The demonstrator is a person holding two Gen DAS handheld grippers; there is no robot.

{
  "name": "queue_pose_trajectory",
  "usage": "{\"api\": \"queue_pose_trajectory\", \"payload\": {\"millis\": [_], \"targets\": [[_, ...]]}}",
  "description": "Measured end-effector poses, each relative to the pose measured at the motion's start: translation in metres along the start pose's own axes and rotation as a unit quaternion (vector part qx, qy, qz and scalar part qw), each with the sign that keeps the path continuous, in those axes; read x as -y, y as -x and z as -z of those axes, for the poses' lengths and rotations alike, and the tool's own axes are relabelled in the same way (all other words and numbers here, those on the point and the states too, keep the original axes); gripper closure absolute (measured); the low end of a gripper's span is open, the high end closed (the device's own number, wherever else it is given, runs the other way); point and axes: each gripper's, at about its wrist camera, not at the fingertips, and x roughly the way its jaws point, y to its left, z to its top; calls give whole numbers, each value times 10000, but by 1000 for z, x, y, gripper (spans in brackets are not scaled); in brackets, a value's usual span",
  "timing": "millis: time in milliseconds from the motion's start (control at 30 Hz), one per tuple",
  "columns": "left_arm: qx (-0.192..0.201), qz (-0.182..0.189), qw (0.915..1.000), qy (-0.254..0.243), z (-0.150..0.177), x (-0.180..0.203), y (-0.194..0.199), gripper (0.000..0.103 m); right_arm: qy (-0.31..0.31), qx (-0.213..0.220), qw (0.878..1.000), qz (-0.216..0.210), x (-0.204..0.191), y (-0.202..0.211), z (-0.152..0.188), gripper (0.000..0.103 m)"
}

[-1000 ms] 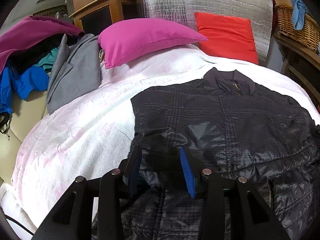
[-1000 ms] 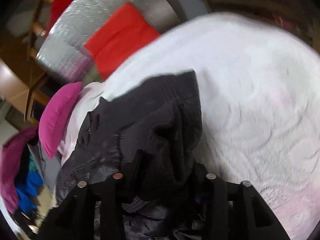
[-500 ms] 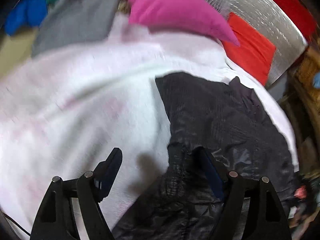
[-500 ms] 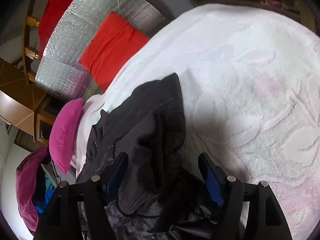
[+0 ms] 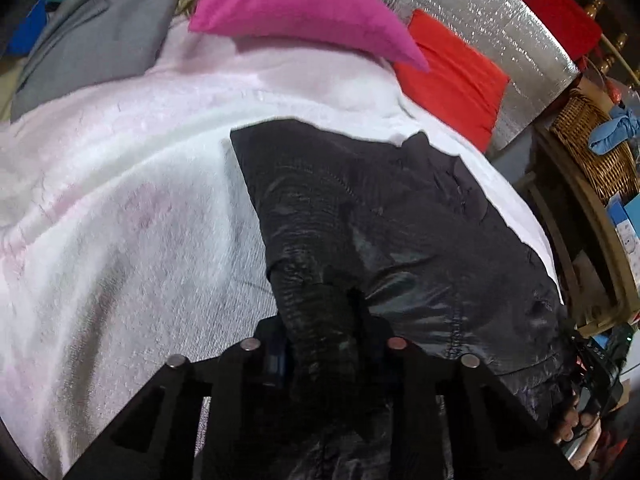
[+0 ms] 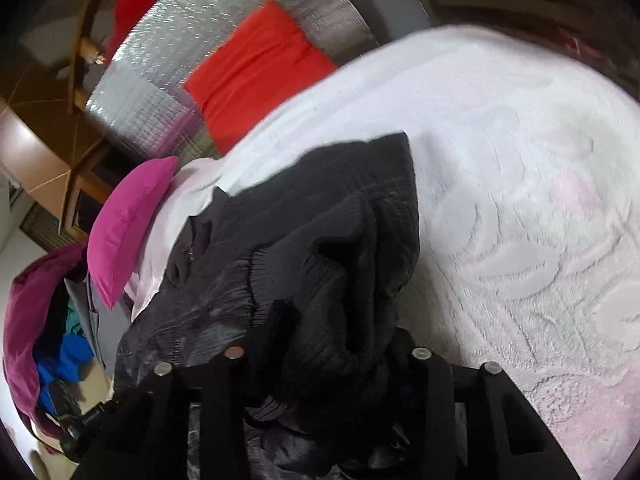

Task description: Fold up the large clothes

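Both jaw pairs have just been closing. The left hand-held gripper (image 5: 324, 356) pinches the black jacket's (image 5: 400, 208) ribbed cuff; the right hand-held gripper (image 6: 328, 344) pinches bunched fabric. Lift together, carry toward twelve o'clock, keep edges taut.

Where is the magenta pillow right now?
In the left wrist view the magenta pillow lies top centre on the white blanket, left of the red cushion.
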Motion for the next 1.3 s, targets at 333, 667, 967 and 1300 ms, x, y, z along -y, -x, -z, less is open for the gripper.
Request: {"api": "queue_pose_trajectory", "payload": {"millis": [333, 667, 967, 1300], "targets": [[-44, -643, 9969, -462, -1, 11, -9, 77, -267, -200, 9994, 38, 10, -7, 3, 59], [249, -1363, 9847, -1061, 6, 34, -3, 67, -525, -101, 9986, -26, 16, 14, -7, 33], [409, -1604, 9765, -1382, 10, 39, 1, 67, -749, -39, 9972, 22, 25, 7, -6, 33], [418, -1628, 9759, -1391, 11, 39, 4, 67, 154, 432, 9988, 155, -10, 18, -2, 60]]}}
